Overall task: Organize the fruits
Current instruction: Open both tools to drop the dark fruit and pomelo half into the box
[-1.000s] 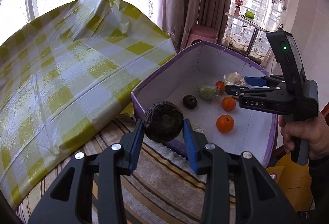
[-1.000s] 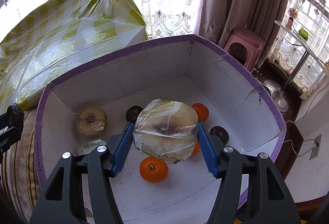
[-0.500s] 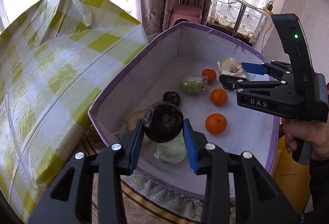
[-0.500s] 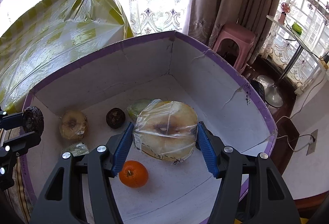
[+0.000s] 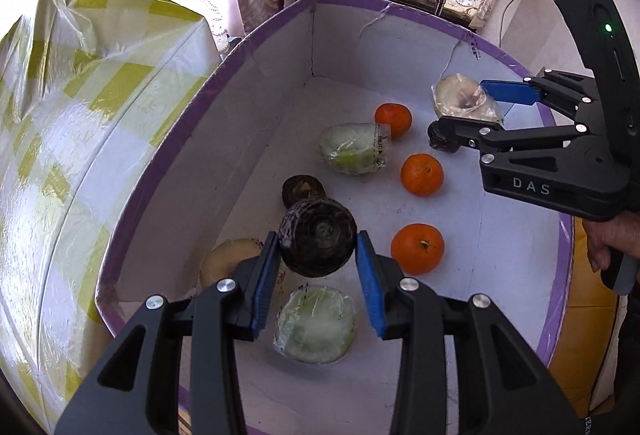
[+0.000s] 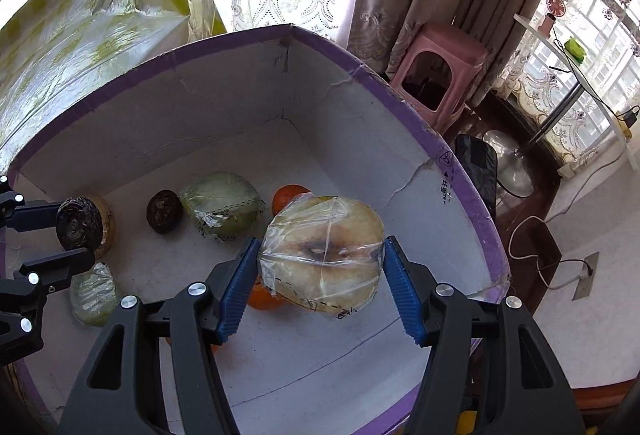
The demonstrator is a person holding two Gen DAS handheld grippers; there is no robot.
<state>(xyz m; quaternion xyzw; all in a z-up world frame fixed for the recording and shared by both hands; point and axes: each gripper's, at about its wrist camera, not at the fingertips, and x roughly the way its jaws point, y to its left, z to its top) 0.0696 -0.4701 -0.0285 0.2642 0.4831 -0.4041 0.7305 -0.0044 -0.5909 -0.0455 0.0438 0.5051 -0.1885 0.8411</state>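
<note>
Over the box (image 5: 256,35), our left gripper (image 5: 318,267) clamps a dark fruit (image 5: 318,237); our right gripper (image 6: 320,275) grips a wrapped pale fruit (image 6: 322,253) above its floor. We judge most fruit already inside (three oranges, wrapped greens); these two remain.

White box (image 5: 280,47), purple rim; orange fruits (image 5: 417,248); yellow-white checked cover (image 5: 100,83); pink stool (image 6: 438,75).

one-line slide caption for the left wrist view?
Left gripper holds a dark round fruit over the purple-rimmed box of oranges and wrapped fruit; right gripper carries a plastic-wrapped fruit.
</note>
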